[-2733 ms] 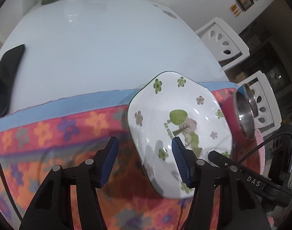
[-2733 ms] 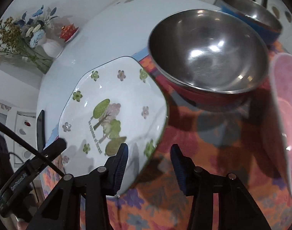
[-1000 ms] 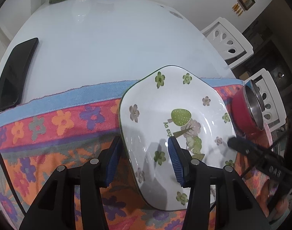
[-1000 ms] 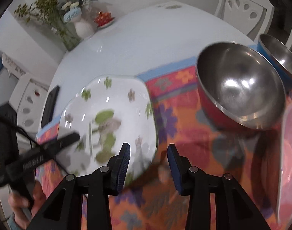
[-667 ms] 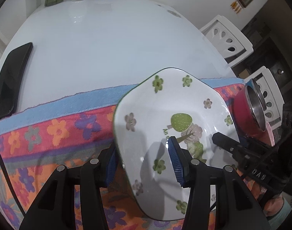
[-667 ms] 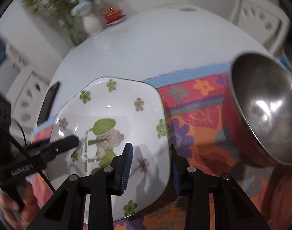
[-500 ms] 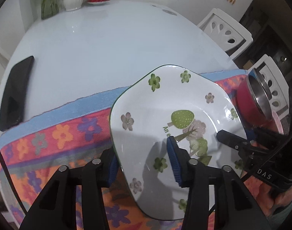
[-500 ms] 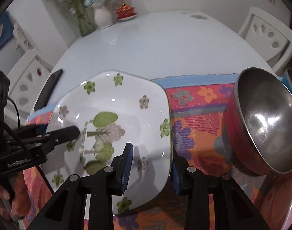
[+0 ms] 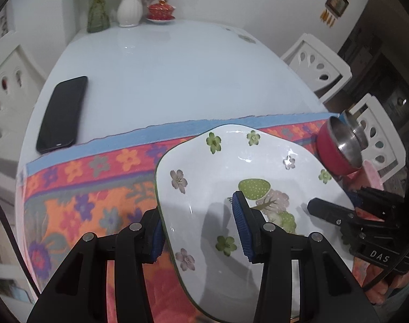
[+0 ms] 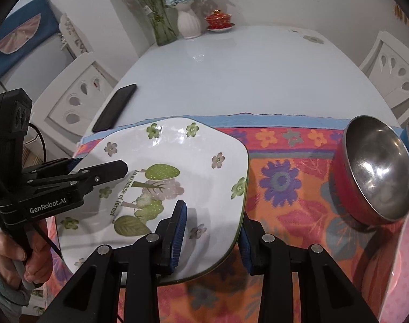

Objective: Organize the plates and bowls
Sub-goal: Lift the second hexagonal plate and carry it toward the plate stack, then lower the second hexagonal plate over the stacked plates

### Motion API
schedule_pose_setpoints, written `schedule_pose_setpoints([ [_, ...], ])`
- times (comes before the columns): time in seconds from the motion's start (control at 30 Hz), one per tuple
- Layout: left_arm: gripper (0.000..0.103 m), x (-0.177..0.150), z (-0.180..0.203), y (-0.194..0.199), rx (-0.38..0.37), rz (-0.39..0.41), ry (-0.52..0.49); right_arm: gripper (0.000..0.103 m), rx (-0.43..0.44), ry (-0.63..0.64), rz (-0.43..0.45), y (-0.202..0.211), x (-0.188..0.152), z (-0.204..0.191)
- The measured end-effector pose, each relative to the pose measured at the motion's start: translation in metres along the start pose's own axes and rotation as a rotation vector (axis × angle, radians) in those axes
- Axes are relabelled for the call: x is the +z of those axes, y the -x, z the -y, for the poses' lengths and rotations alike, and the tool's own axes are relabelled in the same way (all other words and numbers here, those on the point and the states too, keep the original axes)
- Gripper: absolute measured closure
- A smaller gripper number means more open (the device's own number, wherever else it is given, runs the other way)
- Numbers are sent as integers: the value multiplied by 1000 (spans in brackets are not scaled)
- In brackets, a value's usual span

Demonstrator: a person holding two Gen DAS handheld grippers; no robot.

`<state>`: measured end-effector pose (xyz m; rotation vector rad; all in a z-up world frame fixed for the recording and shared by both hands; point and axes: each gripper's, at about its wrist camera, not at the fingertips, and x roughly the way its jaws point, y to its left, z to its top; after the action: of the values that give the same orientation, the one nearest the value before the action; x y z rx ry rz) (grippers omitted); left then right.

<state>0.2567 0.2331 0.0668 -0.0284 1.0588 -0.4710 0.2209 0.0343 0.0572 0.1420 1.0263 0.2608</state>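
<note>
Your left claw [image 9: 199,231] and right claw [image 10: 212,234] each grasp the plate [image 9: 242,204] by opposite rims, one finger above and one below. Plate is off the cloth [image 9: 91,188], tilted, long axis running claw to claw. Red bowl [image 10: 376,172] lies right of it, nearer your right claw; pink dish [image 10: 403,263] just beside that.

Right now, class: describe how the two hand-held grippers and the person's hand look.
Both the left gripper and right gripper are black, with silver rivets and ribbed blue pads. One body reads "GenRobot.AI", the other "DAS". Black cables trail off. The bare hand has a teal cuff.
</note>
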Motion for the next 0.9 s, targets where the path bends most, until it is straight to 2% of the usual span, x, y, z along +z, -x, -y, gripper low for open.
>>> schedule_pose_setpoints([
  [0.23, 62, -18, 16, 38, 6, 30, -3, 68, 7, 21, 19, 41, -16, -19],
  [0.47, 62, -57, 31, 90, 9, 60, 12, 68, 10, 52, 59, 97, -48, -45],
  [0.67, 62, -105, 41, 132, 4, 77, 33, 68, 11, 74, 59, 136, -89, -70],
  [0.9, 62, -165, 46, 157, -5, 60, 50, 68, 13, 80, 13, 160, -158, -99],
])
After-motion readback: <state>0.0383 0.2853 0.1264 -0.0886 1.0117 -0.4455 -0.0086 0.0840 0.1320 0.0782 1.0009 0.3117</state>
